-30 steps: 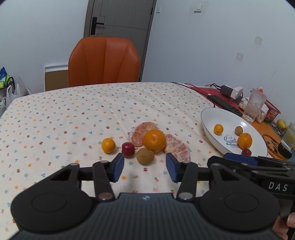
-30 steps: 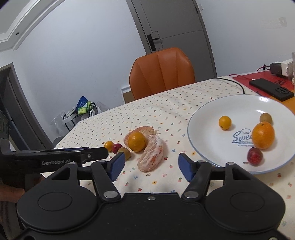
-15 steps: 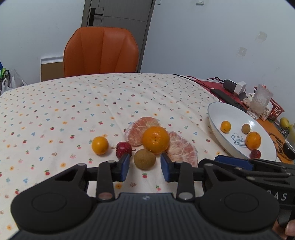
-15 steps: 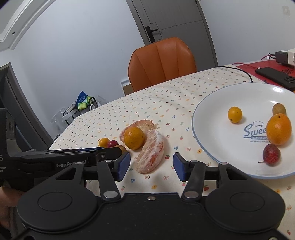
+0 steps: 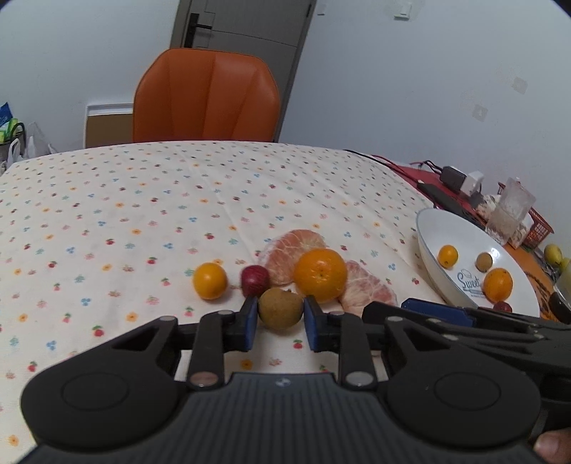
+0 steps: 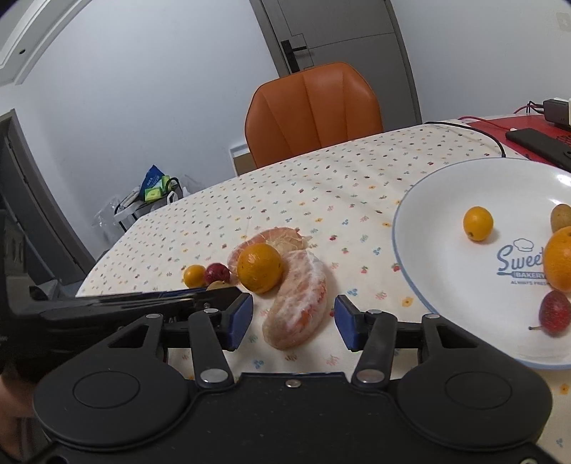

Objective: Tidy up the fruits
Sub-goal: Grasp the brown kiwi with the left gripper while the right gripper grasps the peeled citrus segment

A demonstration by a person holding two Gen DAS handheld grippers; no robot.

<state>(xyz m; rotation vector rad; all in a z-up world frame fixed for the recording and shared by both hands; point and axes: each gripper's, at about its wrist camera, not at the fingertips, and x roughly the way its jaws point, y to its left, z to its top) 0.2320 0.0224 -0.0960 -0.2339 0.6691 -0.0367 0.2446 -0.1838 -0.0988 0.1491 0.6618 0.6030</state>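
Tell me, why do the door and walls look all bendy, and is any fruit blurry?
Both wrist views use fisheye lenses, so the door leans and the corners go dark. In the left wrist view the small red fruit looks smeared beside the sharper brown fruit. In the right wrist view the plate shows soft glare.

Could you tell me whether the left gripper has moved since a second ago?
Yes. The left gripper has advanced toward the fruit pile and narrowed: its blue pads now flank the brown fruit, which earlier lay ahead of them.
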